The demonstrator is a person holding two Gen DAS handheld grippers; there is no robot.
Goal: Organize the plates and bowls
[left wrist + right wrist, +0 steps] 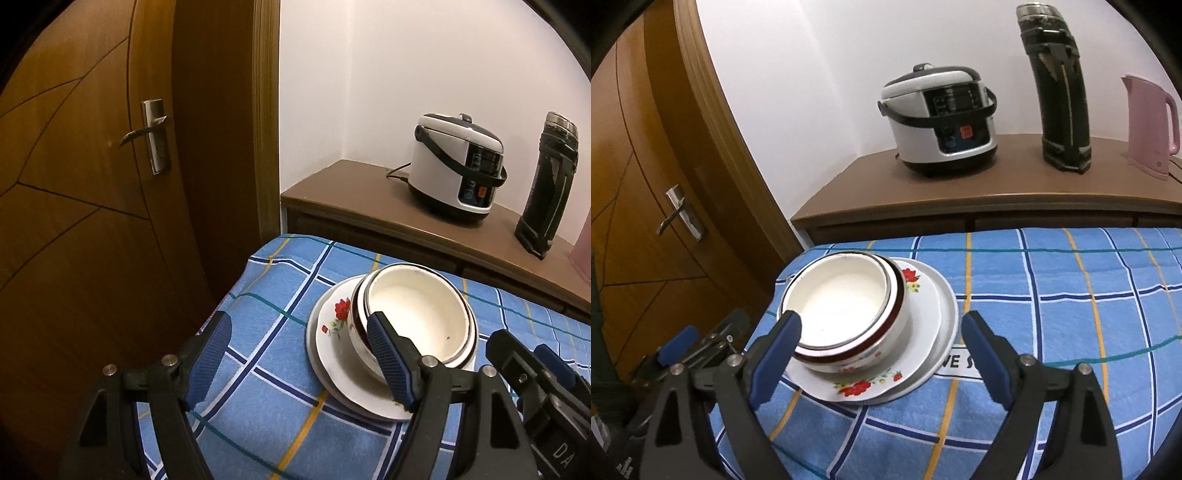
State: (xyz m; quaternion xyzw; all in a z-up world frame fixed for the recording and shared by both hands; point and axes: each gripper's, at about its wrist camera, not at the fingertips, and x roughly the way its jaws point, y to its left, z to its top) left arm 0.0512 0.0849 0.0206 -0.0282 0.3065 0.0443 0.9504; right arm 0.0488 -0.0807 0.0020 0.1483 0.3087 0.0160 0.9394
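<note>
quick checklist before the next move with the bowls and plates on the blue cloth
1. Left tool open, nothing held: ok.
2. Right tool open, nothing held: ok.
3. Bowls nested one inside the other: ok.
4. Bowls sitting on the plates: ok, though off-centre, toward the door-side rim.
5. Plates stacked on the cloth: ok; the flowered one lies on a plain one.
6. Any more dishes left to gather: cannot tell, none in view.

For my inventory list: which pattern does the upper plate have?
White with red flowers: upper plate, clearest in the right wrist view.
</note>
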